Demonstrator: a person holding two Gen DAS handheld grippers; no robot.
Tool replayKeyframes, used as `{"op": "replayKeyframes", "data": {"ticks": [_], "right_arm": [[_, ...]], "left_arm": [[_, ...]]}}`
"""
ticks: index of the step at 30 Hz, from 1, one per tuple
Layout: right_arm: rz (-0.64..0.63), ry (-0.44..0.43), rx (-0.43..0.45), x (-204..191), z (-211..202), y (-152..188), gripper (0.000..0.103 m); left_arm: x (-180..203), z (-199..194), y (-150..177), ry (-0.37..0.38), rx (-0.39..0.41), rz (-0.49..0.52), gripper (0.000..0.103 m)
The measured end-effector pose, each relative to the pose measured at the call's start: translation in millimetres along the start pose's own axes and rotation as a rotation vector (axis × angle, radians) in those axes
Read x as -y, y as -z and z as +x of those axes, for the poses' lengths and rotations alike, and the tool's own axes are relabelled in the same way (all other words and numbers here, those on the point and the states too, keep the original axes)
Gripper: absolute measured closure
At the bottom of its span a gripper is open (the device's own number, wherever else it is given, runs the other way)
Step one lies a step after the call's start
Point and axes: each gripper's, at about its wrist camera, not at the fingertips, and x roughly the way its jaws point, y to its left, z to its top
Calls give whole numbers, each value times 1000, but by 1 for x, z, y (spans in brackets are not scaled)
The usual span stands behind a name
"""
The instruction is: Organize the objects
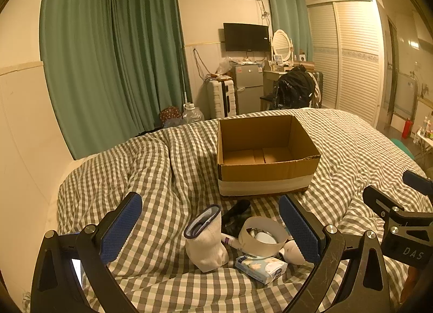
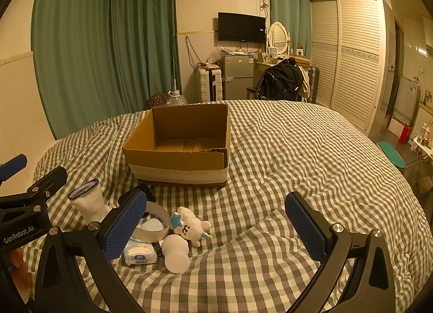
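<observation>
Left wrist view is showing the left gripper (image 1: 211, 229) hanging wide and empty over the white sock (image 1: 205, 242) beside the tissue pack (image 1: 259, 265), so closing squarely on the sock looks best, while the right gripper (image 2: 216, 229) is hovering wide, holding nothing, before the cardboard box (image 2: 178, 150).
</observation>
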Motion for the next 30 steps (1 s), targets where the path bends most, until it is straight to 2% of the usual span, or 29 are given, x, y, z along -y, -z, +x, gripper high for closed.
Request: {"op": "replayKeyframes", "data": {"ticks": [24,26,30], "right_arm": [[0,16,-4,-1,2,-1,0],[17,46,-5,-2,2,0,0],[8,46,-2,-6,0,-1,0]], "left_arm": [[-3,2,-5,24,-11,9,0],[-3,2,-5,30,-12,10,0],[-5,6,-6,38,-21,11,0]]}}
